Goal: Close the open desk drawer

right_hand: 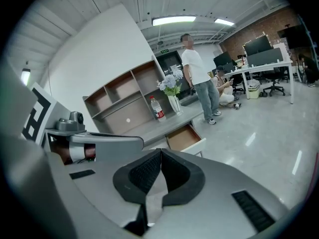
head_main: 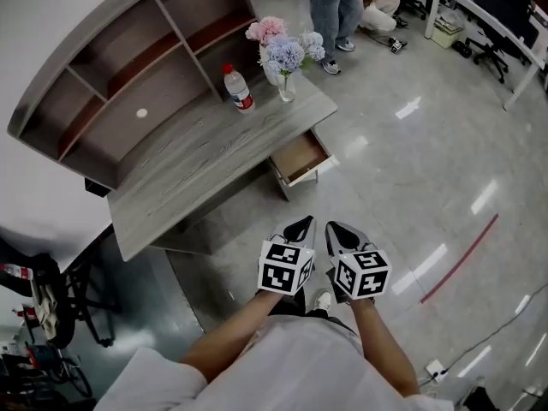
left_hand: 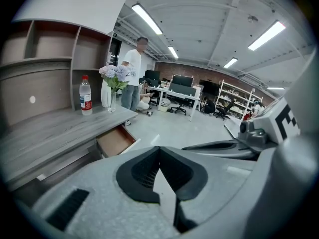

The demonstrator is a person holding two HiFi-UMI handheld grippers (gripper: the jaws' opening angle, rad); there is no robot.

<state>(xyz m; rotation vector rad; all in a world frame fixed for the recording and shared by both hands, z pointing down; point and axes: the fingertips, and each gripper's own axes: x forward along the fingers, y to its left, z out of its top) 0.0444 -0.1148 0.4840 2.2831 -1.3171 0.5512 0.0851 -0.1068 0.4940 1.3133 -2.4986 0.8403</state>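
Wood drawer (head_main: 300, 156), open under counter (head_main: 197, 157) right end: stiff, probably light-sliding; push white front (head_main: 312, 170). Left gripper (head_main: 306, 224), right gripper (head_main: 334, 229): fingers pressed together, empty.

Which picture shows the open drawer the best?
The head view: it looks down into the drawer, showing its wooden inside and how far it sticks out of the desk. Both gripper views see it from lower, at a slant, so its inside looks squashed.

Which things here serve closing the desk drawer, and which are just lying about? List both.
For the job: open drawer; desk; left gripper and right gripper, both shut, empty, short of the drawer.

Lying about: water bottle; vase of flowers; shelf unit; person standing beyond the desk.
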